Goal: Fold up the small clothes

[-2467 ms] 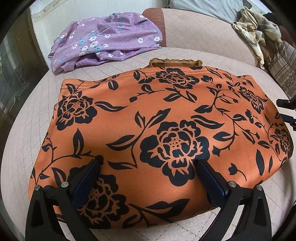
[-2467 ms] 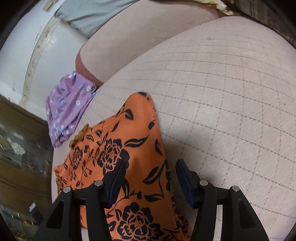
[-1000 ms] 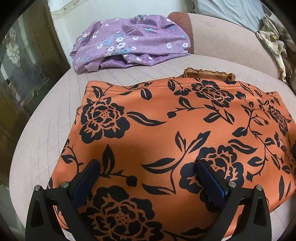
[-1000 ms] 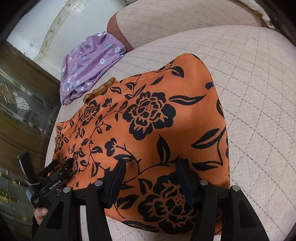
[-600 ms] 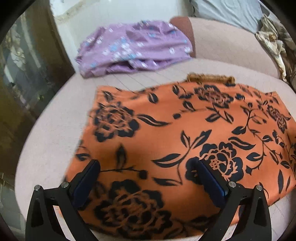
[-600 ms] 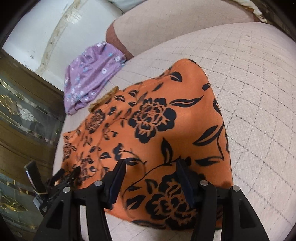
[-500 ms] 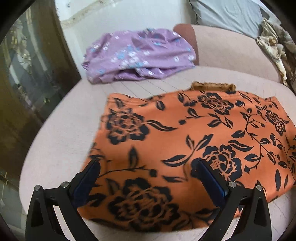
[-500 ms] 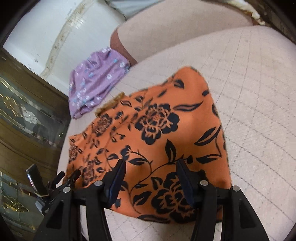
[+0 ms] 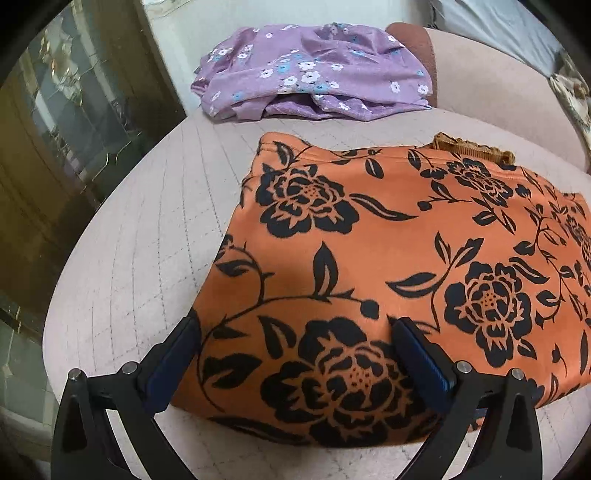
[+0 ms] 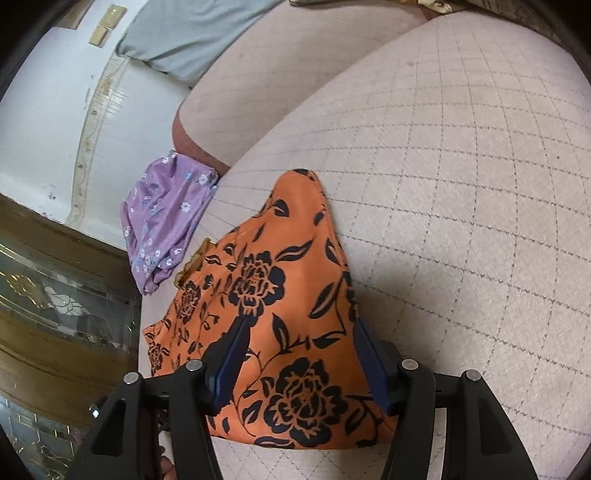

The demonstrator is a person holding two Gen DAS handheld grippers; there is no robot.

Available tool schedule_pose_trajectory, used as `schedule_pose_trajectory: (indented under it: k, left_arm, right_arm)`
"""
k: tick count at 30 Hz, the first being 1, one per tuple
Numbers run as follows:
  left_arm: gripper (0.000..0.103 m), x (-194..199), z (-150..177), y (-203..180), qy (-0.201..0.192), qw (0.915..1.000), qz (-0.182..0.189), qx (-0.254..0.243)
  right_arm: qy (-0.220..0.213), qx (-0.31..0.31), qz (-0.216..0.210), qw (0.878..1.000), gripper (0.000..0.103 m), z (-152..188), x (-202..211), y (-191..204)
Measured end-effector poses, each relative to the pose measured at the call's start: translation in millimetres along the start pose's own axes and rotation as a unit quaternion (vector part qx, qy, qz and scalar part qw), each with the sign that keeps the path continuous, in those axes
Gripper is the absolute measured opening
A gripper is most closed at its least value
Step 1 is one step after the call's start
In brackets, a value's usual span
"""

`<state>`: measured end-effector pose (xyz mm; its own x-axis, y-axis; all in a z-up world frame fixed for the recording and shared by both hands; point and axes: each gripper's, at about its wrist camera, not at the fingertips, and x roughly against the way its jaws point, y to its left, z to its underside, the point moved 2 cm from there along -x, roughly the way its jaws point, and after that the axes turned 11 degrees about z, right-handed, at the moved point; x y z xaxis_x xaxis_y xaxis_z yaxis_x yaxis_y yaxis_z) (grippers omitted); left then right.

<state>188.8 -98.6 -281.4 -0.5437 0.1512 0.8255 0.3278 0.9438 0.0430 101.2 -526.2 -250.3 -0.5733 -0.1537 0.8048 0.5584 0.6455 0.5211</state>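
Note:
A folded orange garment with black flowers [image 9: 388, 240] lies flat on the quilted beige seat cushion [image 9: 140, 258]. A brown lace trim [image 9: 472, 149] pokes out at its far edge. My left gripper [image 9: 295, 326] hangs open over the garment's near left corner, its left finger at the cloth's side edge. In the right wrist view the same garment [image 10: 288, 295] runs away from me. My right gripper [image 10: 300, 326] stands open over its near right corner, with its right finger at the cloth's right edge. No cloth is pinched by either gripper.
A crumpled purple flowered garment [image 9: 314, 70] lies at the back of the seat, also seen as the purple garment [image 10: 162, 218]. A grey pillow [image 10: 184, 33] rests on the backrest. A glass-fronted wooden cabinet [image 9: 55, 147] stands close on the left. Bare cushion [image 10: 461, 184] extends right.
The left gripper has shifted left to the garment's left corner. The right gripper has rolled and slid to the garment's right edge. The garment itself lies unchanged.

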Motion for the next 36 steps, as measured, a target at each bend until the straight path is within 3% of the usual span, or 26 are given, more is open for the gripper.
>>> schedule_pose_trajectory:
  k: [14,21,25,31,34,36]
  left_arm:
    - [0.103,1.7,-10.2,1.5,-0.014,0.9997,0.003,-0.018]
    - [0.103,2.8,-12.9,0.2,-0.020,0.9996,0.003,-0.021]
    - [0.103,-0.3,-13.6,-3.4,-0.017,0.9995,0.003,-0.025]
    - [0.103,-4.2,-13.4,-6.5,-0.014,0.9996,0.001,-0.026]
    - [0.103,-4.9,-13.7,-7.0,-0.013,0.9996,0.001,-0.027]
    - [0.103,-5.3,-13.9,-7.6,-0.013,0.9996,0.001,-0.026]
  right_arm:
    - [0.038,0.033,0.051,0.997,0.066,-3.6,-40.3,11.7]
    - [-0.033,0.074,0.065,0.995,0.066,-6.6,-20.7,30.2]
    - [-0.066,0.096,0.051,0.992,0.066,-6.9,-10.6,42.4]
    - [-0.065,0.130,0.024,0.989,0.066,1.5,-12.5,62.0]
    - [-0.057,0.138,0.027,0.988,0.066,5.1,-17.6,65.5]
    - [-0.077,0.136,0.038,0.987,0.066,4.9,-13.5,66.1]
